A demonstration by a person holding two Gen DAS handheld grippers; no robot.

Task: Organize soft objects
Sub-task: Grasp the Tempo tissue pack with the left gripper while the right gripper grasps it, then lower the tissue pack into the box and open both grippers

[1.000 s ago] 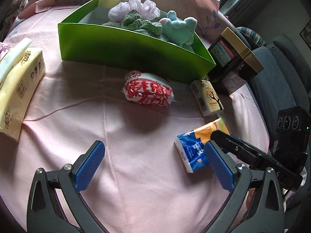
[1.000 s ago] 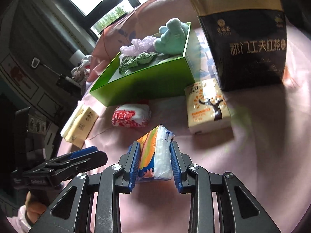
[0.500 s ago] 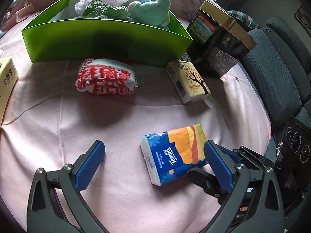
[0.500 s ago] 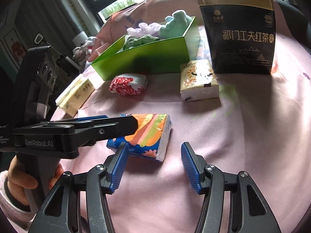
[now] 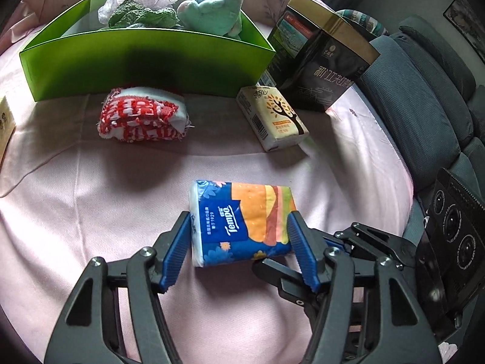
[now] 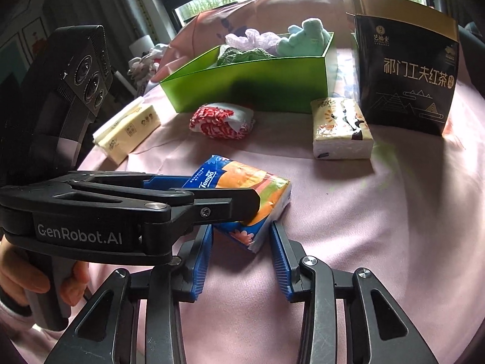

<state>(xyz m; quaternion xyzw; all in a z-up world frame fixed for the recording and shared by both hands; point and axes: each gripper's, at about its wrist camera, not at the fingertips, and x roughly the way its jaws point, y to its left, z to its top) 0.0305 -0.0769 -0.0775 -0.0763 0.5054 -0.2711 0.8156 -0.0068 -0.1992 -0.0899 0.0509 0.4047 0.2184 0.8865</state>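
Two grippers meet at one tissue pack: our left gripper has its fingers closing on the pack's short ends, both blue pads against the wrapper, while the pack lies flat on the pink cloth. Our right gripper comes at the near corner of the same pack, its fingers also closing, with the corner between them but a gap showing at the right pad. Beyond the pack we see a red-and-white cloth and a cream tissue pack, both just in front of the green box, which holds a teal plush, a green knit and a white frilly piece. Beside the box stands a black carton.
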